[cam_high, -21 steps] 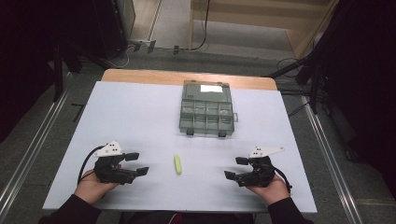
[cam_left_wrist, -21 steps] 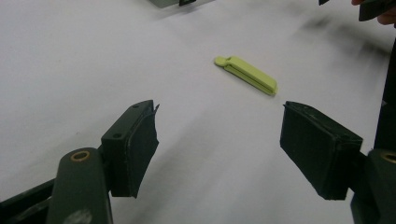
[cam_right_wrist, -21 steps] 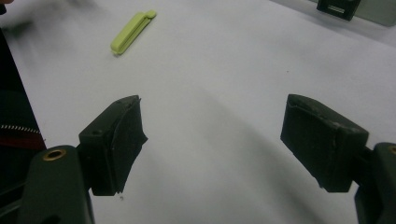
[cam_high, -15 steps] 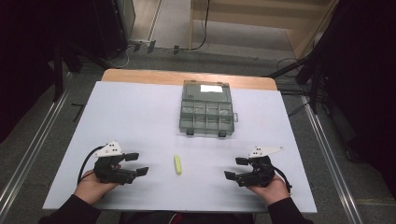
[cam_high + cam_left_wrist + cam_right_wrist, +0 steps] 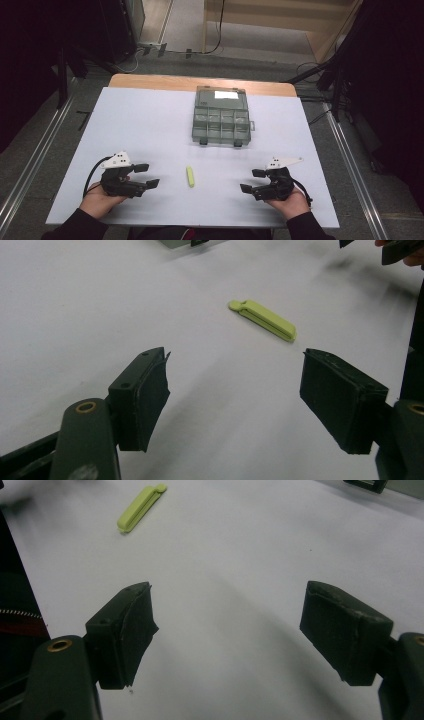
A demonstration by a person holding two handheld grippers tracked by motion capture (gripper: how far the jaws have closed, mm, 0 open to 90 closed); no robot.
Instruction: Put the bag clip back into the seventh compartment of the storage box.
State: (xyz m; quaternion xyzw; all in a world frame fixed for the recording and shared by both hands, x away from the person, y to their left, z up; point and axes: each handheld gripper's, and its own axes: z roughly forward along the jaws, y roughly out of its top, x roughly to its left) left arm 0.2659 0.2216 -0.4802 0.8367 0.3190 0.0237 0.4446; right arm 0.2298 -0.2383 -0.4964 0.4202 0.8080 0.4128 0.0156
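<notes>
Jaws spread wide, nothing between, on both left gripper (image 5: 142, 176) & right gripper (image 5: 255, 181), resting low on white table (image 5: 150, 120). Between them, apart from both: slim lime-green clip (image 5: 190, 176), lying flat, unobstructed. Farther back, grey compartment box (image 5: 221, 122), closed.

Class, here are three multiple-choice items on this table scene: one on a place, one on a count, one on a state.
1. Where does the green clip lie?
A. inside the box
B. on the table between the grippers
C. in a gripper

2. How many grippers are on the table?
A. one
B. two
C. three

3. The grey compartment box is:
A. shut
B. lid off
C. tipped over

Answers: 1 B, it lies flat between the left gripper and right gripper; 2 B, one in each hand; 3 A, its lid lies flat and closed.
</notes>
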